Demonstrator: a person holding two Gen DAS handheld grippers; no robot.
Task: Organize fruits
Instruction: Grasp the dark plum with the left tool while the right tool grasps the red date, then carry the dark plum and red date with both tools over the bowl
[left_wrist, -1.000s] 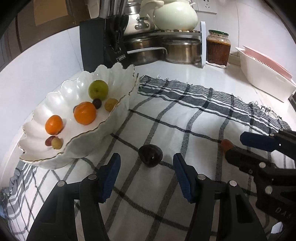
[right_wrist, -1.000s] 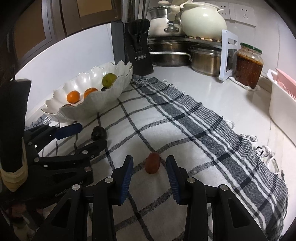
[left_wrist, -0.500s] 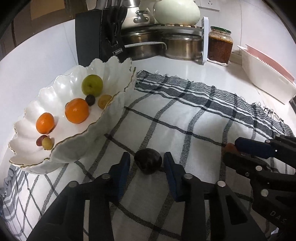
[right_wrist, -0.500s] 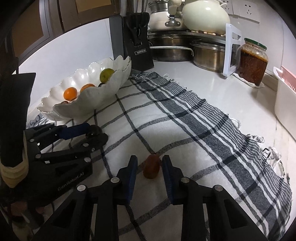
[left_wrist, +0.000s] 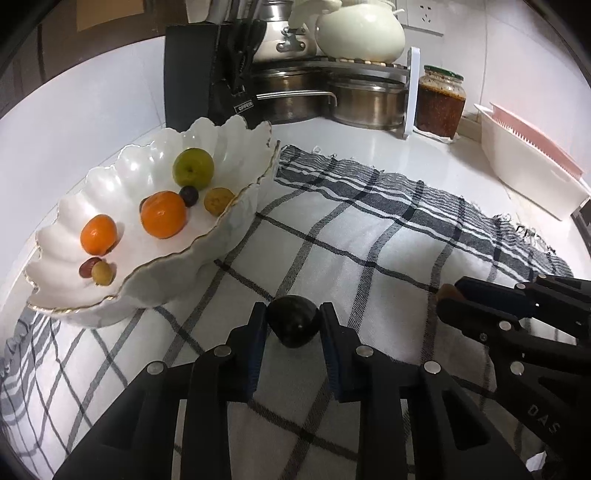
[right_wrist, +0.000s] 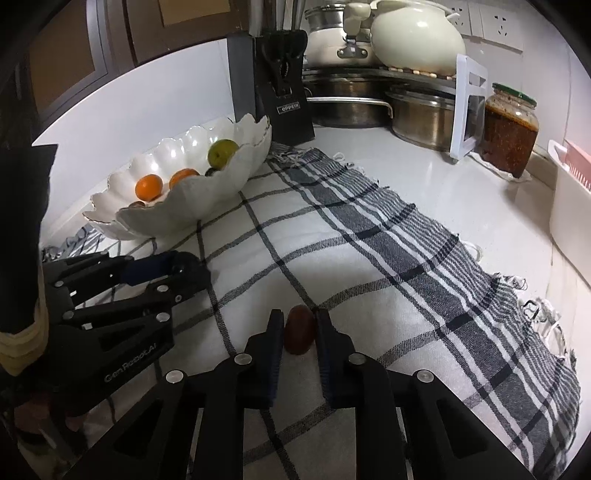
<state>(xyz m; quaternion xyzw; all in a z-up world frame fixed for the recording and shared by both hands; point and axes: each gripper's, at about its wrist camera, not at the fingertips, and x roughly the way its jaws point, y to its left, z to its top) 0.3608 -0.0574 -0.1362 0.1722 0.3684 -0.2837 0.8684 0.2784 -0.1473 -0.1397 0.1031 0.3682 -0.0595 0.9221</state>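
Looks like we're at the grab stage for the last two loose fruits, both at once. The left gripper (left_wrist: 293, 319) has its jaws pulled in snug on either side of the dark plum (left_wrist: 293, 325), which sits on the checked cloth (left_wrist: 369, 229) just in front of the white scalloped bowl (left_wrist: 236, 218). From the left wrist view both pads look to be touching the fruit, so I'd call that one clenched on it, though it hasn't left the cloth.

The right gripper (right_wrist: 298, 325) is doing the same thing with the small reddish-brown fruit (right_wrist: 299, 328), further out on the cloth and well apart from the bowl. Jaws are narrow and pressed up against both of its sides. Hard to say if there's real squeeze yet or just contact, since the fisheye angle hides the contact line, but it reads as grasping to me.

The bowl already holds two oranges (left_wrist: 164, 214), a green plum (left_wrist: 193, 167) and a few small bits.

Next move, I'd guess: lift both straight up so the cloth doesn't drag, then carry them over the rim and drop them in an open spot. The left one has a short trip; the right one has to cross over without bumping the other gripper.
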